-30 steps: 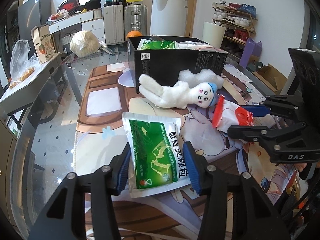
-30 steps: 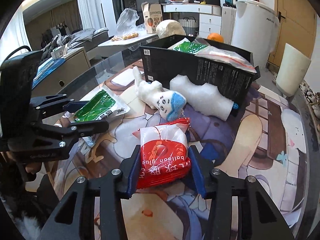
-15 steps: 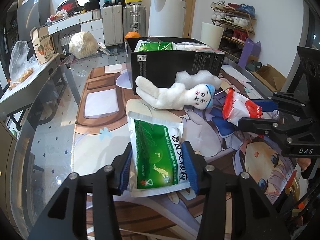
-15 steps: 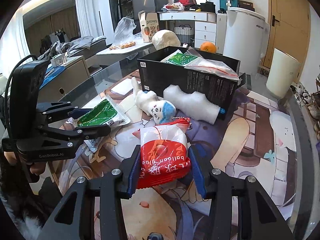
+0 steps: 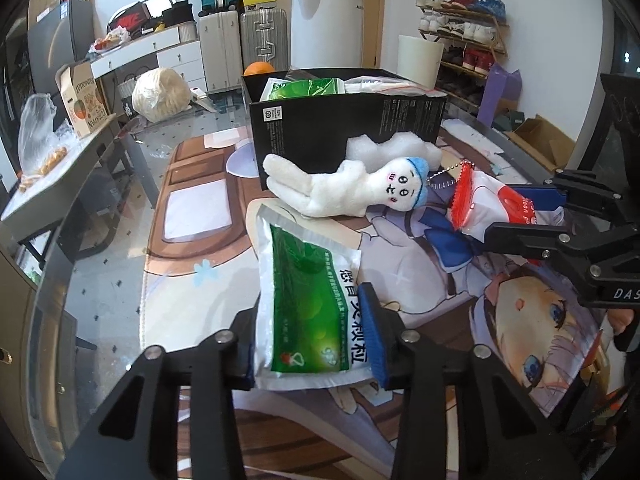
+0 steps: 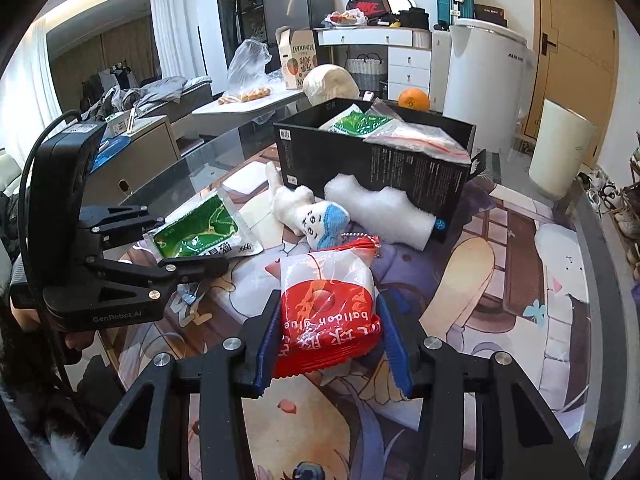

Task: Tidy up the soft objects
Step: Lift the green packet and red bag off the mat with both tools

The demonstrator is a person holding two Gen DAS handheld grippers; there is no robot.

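My left gripper (image 5: pixel 316 340) is shut on a green and white sachet (image 5: pixel 308 300) and holds it above the table; it also shows in the right wrist view (image 6: pixel 196 232). My right gripper (image 6: pixel 332 344) is shut on a red and white balloon-glue packet (image 6: pixel 328 312), lifted off the table; the packet also shows in the left wrist view (image 5: pixel 480 208). A white plush toy with a blue cap (image 5: pixel 352 192) lies on the mat in front of a black open box (image 5: pixel 348 136), next to a white foam piece (image 6: pixel 380 208). The box holds a green sachet (image 6: pixel 356 124) and a clear bag (image 6: pixel 416 140).
The glass table carries a printed cartoon mat (image 5: pixel 460 280). An orange (image 6: pixel 414 100) sits behind the box. A side table with a plastic bag (image 5: pixel 36 140), suitcases (image 5: pixel 244 36) and a white bin (image 5: pixel 328 28) stand beyond the table.
Both grippers have lifted and pulled back with their packets. The green sachet has come off the table and tilted up. The box and plush look farther away.
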